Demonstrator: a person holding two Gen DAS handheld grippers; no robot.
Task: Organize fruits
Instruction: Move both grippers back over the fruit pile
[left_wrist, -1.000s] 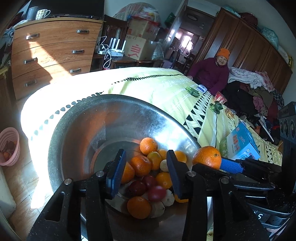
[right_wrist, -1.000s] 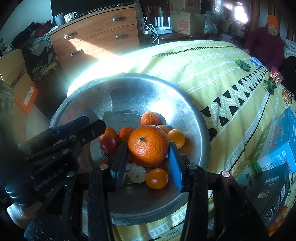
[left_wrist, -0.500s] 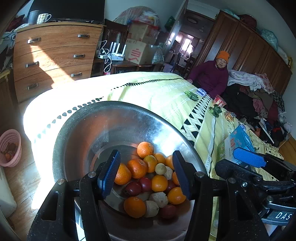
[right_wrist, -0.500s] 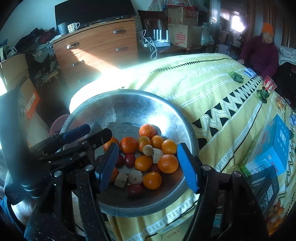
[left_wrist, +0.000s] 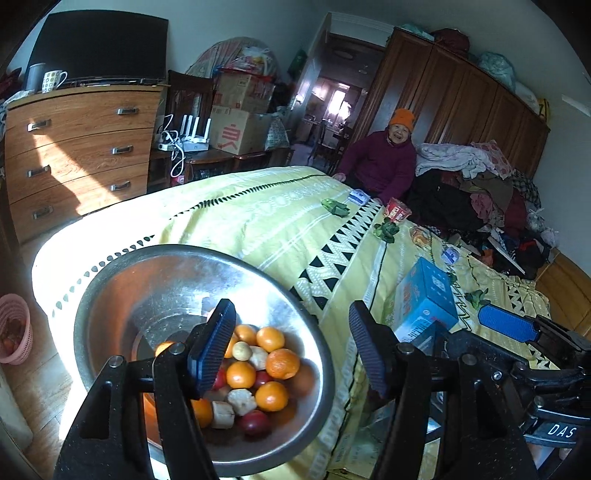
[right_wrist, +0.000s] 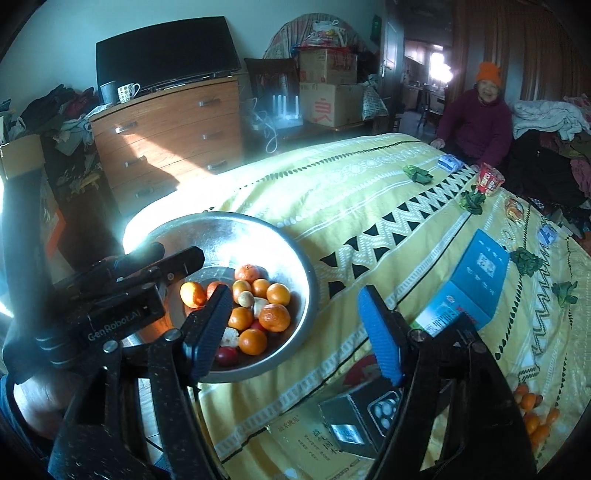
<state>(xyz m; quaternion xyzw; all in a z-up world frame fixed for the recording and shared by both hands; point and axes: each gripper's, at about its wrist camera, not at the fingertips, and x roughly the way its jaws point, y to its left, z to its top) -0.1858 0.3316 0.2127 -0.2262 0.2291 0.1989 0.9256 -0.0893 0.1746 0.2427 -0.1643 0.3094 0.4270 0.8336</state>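
A large steel bowl (left_wrist: 110, 295) (right_wrist: 295, 254) sits at the near corner of the yellow bedspread. It holds several oranges (left_wrist: 282, 363) (right_wrist: 274, 317), some dark red fruits (left_wrist: 255, 422) and pale pieces. My left gripper (left_wrist: 291, 350) is open and empty, raised above the bowl's right side. My right gripper (right_wrist: 295, 332) is open and empty, above and to the right of the bowl. A few more oranges (right_wrist: 532, 413) lie on the bedspread at the lower right.
A blue box (left_wrist: 424, 306) (right_wrist: 469, 288) lies right of the bowl, a grey box (right_wrist: 358, 417) nearer me. Green leafy bits (right_wrist: 526, 260) and snack packs dot the bedspread. A person in an orange hat (left_wrist: 391, 158) sits at the far side. A dresser (left_wrist: 74, 155) stands left.
The right gripper let the large orange go into the bowl and opened. Both grippers have pulled back and up, away from the bowl, and swung to the right.
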